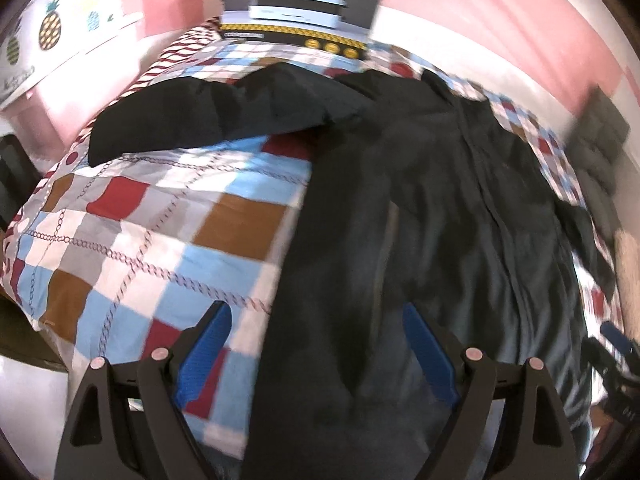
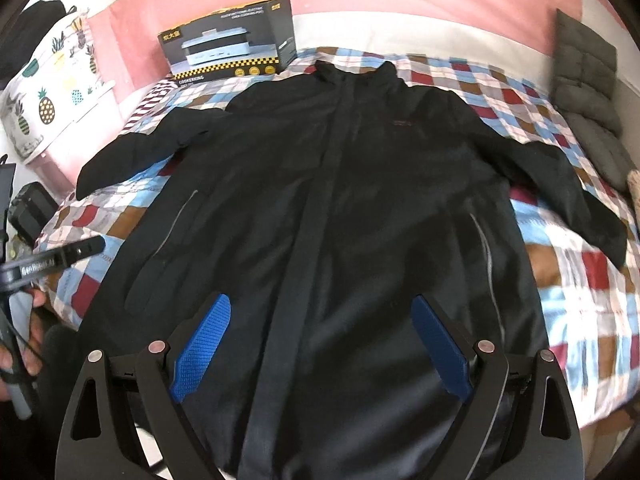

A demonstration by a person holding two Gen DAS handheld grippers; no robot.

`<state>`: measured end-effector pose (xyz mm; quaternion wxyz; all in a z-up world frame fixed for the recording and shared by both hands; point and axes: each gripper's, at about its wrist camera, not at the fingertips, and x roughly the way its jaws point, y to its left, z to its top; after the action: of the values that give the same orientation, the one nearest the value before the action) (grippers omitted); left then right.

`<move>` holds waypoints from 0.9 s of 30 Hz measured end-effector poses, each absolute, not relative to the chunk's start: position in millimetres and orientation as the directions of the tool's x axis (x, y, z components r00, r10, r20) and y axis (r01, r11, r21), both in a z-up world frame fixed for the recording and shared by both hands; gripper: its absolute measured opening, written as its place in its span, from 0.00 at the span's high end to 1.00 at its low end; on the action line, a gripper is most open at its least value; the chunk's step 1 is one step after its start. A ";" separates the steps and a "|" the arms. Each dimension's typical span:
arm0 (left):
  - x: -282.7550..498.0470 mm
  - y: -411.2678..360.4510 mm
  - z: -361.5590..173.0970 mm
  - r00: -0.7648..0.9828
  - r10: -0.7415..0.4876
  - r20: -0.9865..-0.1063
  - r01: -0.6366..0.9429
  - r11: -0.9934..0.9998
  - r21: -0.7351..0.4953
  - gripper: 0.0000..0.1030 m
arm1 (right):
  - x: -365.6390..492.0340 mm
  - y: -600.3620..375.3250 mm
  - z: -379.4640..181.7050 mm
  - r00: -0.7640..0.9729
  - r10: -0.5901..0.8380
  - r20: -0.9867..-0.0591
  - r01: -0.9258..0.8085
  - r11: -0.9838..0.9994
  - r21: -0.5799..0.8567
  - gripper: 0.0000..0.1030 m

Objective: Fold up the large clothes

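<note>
A: Black jacket (image 2: 340,200) spread flat, front up, on checked bed cover (image 2: 560,280). Long axis along the closed front: collar far, toward boxed appliance (image 2: 232,40); hem near, under both tools. Sleeves (image 2: 136,156) out to both sides.

B: Tool positions?

A: Right tool (image 2: 322,340) centred above hem, straddling the front placket, released, nothing between the pads. Left tool (image 1: 316,344) over the jacket's left edge, likewise released and empty; bare cover just beside it.

B: Nearer hand for left sleeve?

A: Left, probably. Sleeve well ahead and left of it, pointing outward.
</note>
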<state>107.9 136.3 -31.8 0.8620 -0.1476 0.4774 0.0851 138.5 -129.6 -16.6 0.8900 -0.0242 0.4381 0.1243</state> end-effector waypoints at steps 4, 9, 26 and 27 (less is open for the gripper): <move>126.4 170.2 -38.7 0.538 0.039 -0.842 -0.346 0.921 -0.178 0.14 | 158.4 -115.9 -18.2 0.589 0.187 -0.786 -0.262 0.964 0.033 0.10; 150.2 213.6 -46.9 0.533 0.091 -0.841 -0.419 0.892 -0.168 0.14 | 175.7 -107.4 -16.2 0.599 0.170 -0.783 -0.260 0.965 0.011 0.10; 211.0 347.8 -98.6 0.569 0.068 -0.820 -0.610 0.703 -0.365 0.15 | 222.7 -97.0 -28.3 0.596 0.113 -0.795 -0.248 0.967 -0.048 0.10; 212.7 355.5 -104.5 0.567 0.061 -0.822 -0.623 0.684 -0.379 0.15 | 224.8 -96.5 -30.1 0.592 0.114 -0.798 -0.249 0.967 -0.046 0.10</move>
<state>212.7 355.5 -104.5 0.8180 -0.3380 0.4159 0.2089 224.8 -96.5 -30.1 0.8889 -0.0765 0.4400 0.1021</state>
